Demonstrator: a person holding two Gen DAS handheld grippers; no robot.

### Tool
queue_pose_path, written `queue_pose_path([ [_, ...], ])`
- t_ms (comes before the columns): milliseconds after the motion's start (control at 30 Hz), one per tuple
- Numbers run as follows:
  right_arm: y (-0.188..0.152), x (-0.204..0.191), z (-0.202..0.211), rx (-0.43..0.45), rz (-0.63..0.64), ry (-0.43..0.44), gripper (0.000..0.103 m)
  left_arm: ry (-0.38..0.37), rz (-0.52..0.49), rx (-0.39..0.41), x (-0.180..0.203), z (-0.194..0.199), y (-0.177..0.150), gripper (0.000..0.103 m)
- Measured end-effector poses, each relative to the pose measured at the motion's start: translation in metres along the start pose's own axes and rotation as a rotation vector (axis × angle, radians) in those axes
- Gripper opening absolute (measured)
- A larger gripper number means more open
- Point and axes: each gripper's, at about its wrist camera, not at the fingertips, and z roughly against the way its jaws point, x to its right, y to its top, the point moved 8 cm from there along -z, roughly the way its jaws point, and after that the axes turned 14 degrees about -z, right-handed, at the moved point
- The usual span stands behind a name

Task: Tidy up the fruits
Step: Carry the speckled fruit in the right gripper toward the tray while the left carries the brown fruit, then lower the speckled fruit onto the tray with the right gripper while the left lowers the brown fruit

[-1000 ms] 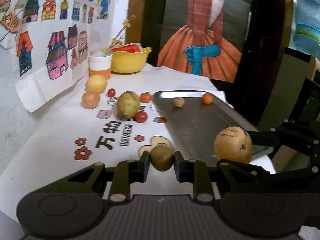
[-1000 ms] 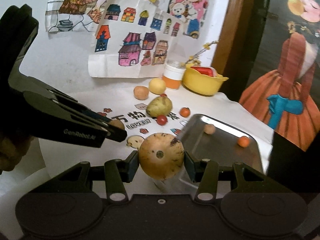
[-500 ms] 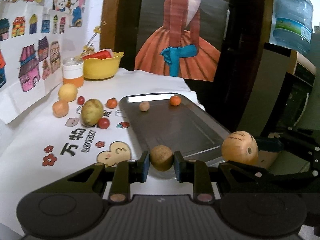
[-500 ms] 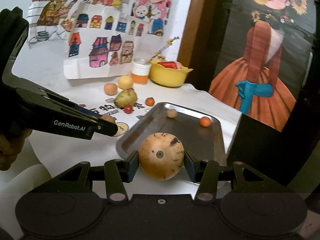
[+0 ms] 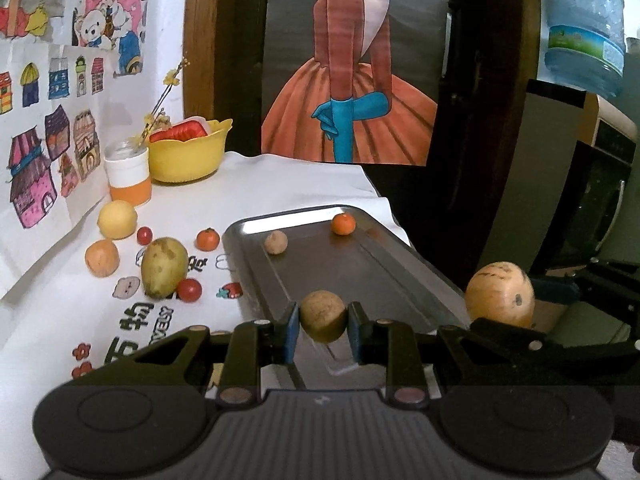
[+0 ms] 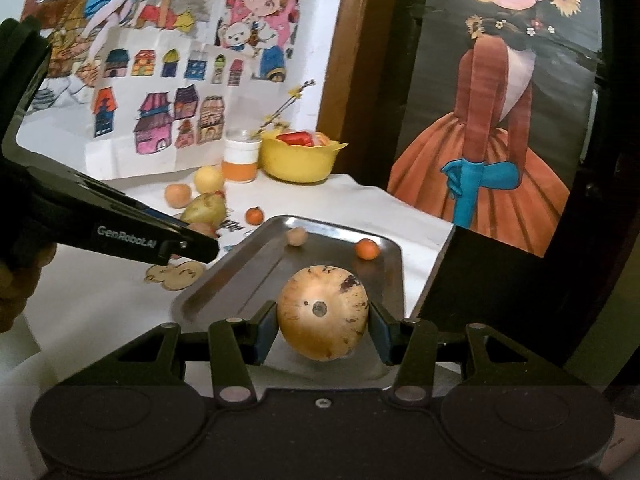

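**Two fruits held over the tray's near end**

Jaws of both tools are clamped on fruit. The left gripper (image 5: 323,322) pinches a small brown fruit (image 5: 322,315) between its pads; the right gripper (image 6: 323,330) squeezes a large speckled fruit (image 6: 322,312), wide enough to spread its jaws far apart. Both hang over the near end of the metal tray (image 6: 224,276), which lies straight ahead of the jaws.

Farther ahead of the jaws, at the tray's far end, sit a small tan fruit (image 5: 276,241) and a small orange fruit (image 5: 344,224). To the left of the left jaws, on the white surface (image 5: 280,184), several fruits wait unsorted: a green pear-shaped fruit (image 5: 164,267), a yellow fruit (image 5: 117,219) and some small red ones.

The risks, as I judge them, lie in the release. Round fruit let go from a height would likely roll along the smooth tray and knock the two already there. The tray's near end appears to overhang the surface's edge, so a fruit dropped short could fall off. The two tools sit close together; opening both at once might bump them.
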Motion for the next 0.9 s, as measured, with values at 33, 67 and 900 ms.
queue_pose_path([
  [33,0.002,0.004,-0.002,0.003,-0.001,-0.003,0.051,0.002,0.000,0.000,-0.001,-0.003,0.002,0.028],
  [67,0.004,0.007,-0.004,0.004,-0.002,-0.005,0.051,0.003,0.000,0.002,-0.002,-0.006,0.005,0.028],
  [900,0.031,0.035,-0.110,-0.031,0.056,0.057,0.051,-0.024,0.009,-0.058,-0.020,-0.104,0.032,0.028],
])
